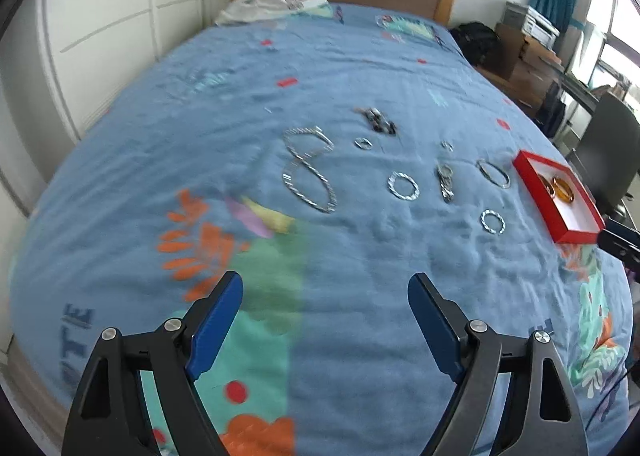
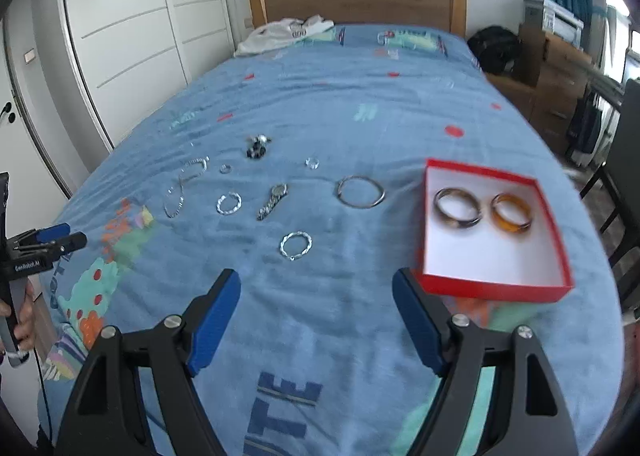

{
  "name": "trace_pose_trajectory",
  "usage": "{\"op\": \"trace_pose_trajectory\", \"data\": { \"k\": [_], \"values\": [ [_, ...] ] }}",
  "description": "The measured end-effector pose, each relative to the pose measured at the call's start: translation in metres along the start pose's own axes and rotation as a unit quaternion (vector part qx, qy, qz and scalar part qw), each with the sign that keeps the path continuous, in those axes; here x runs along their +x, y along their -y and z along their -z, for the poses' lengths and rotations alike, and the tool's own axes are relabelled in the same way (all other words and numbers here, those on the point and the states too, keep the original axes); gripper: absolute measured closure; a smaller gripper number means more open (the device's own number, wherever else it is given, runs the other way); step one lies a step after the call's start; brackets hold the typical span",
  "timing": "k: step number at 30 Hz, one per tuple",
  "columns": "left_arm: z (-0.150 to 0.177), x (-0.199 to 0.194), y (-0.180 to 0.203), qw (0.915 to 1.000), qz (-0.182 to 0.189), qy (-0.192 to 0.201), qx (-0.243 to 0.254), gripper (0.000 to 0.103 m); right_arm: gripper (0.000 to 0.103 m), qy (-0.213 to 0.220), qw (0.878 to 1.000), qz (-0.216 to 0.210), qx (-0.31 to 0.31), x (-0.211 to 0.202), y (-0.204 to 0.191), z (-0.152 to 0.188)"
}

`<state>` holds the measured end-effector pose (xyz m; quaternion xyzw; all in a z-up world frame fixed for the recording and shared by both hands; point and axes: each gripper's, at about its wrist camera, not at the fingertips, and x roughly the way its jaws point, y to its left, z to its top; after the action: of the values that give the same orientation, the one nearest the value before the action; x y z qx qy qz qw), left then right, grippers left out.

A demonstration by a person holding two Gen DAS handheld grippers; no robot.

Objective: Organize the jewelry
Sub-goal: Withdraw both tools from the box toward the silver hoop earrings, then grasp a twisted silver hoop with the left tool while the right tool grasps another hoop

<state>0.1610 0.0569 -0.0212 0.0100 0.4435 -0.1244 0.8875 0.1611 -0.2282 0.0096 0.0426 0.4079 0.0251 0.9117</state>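
Two bangles already sit in the red box (image 2: 556, 248), a grey one (image 2: 458, 209) and an amber one (image 2: 513, 213), side by side on its white floor, so the box looks like the collection spot at the right edge of the bed (image 2: 360, 104). Rest of the jewelry is still spread loose on the blue bedspread: thin silver bangle (image 2: 361, 192) just left of the box, twisted silver ring-bracelet (image 2: 295, 245) nearest the right gripper (image 2: 316, 310), a second twisted one (image 2: 229, 203), a watch (image 2: 273, 201), a long chain (image 1: 308, 170), two small rings (image 2: 312, 163) and (image 2: 226, 168), and a dark cluster (image 2: 257, 147), maybe earrings or a charm, too blurred to tell. Pieces lie well apart, likely laid out so each can be picked singly. Right gripper hovers above the bedspread, fingers spread wide, holding nothing, right finger close to the box's near corner. Left gripper (image 1: 325, 318) likewise wide apart and empty, well short of the chain. Task seems early; the nearest twisted bracelet looks the likely next pick.
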Motion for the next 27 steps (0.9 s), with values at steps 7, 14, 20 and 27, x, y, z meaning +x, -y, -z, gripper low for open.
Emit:
{"op": "trace_pose_trajectory", "data": {
  "k": [7, 14, 20, 27],
  "values": [
    [-0.013, 0.065, 0.024, 0.9989, 0.029, -0.031, 0.02, 0.024, 0.028, -0.033, 0.999, -0.018, -0.002, 0.069, -0.006, -0.006],
    [-0.039, 0.108, 0.045, 0.9968, 0.057, -0.033, 0.045, 0.026, 0.038, -0.056, 0.998, -0.039, 0.002, 0.124, -0.011, -0.01],
    [-0.061, 0.151, 0.061, 0.9959, 0.05, -0.046, 0.06, 0.026, 0.039, -0.07, 0.997, -0.044, 0.004, 0.154, -0.011, -0.01],
    [-0.071, 0.178, 0.072, 0.9954, 0.035, -0.052, 0.073, 0.026, 0.053, -0.073, 0.997, -0.032, -0.006, 0.17, -0.011, -0.012]
  ]
}}
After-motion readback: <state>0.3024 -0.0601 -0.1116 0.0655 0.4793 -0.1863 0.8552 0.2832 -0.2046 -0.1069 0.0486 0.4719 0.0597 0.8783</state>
